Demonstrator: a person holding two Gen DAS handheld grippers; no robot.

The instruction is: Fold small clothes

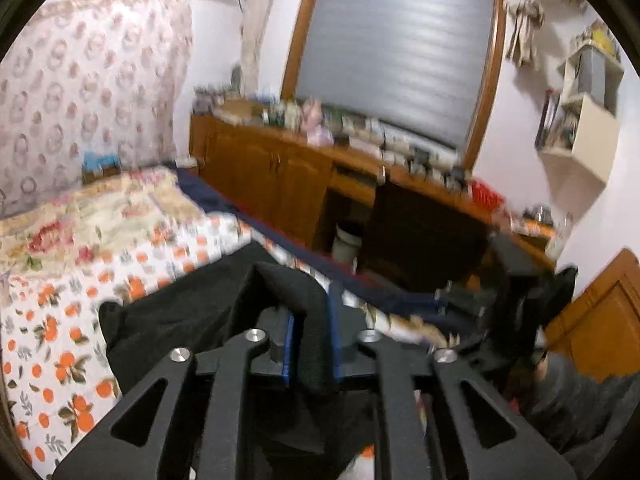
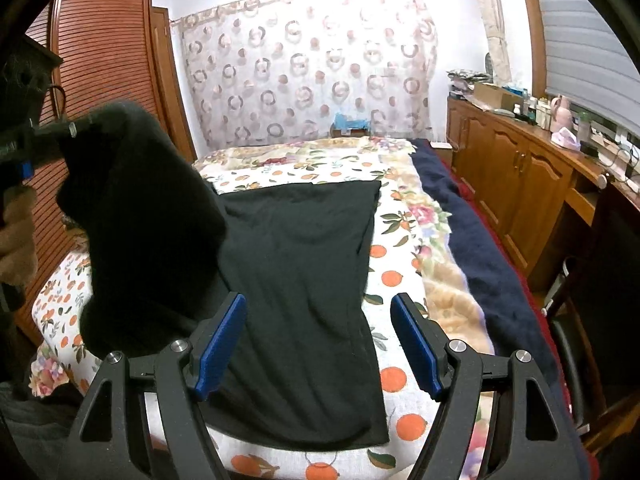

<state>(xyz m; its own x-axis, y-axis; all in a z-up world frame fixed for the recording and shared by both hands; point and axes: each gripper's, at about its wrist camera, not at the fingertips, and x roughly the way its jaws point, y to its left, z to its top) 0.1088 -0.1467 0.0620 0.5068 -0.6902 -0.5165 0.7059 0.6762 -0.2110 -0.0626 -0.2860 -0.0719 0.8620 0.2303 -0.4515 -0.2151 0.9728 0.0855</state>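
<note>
The right gripper [image 2: 318,340] hangs low over the near end of the bed [image 2: 404,424], its blue pads wide apart and grasping nothing; the near part of the black garment [image 2: 304,280] lies flat on the orange-print sheet [image 2: 394,276] below and between them. The garment stretches from the near edge of the bed toward the middle, and its far hem lies straight across the sheet. Its left part is lifted off the bed in a thick fold, up to the left gripper [image 1: 311,344] near the left edge of the bed. In the left wrist view black cloth sits between the two blue pads of this gripper, which stand only a little apart; whether they press on the cloth I cannot tell. Farther, a floral quilt [image 2: 320,160] covers the far end of the bed, a dark blue blanket [image 2: 480,248] lies along its right edge, and a patterned curtain [image 2: 304,72] hangs behind.
</note>
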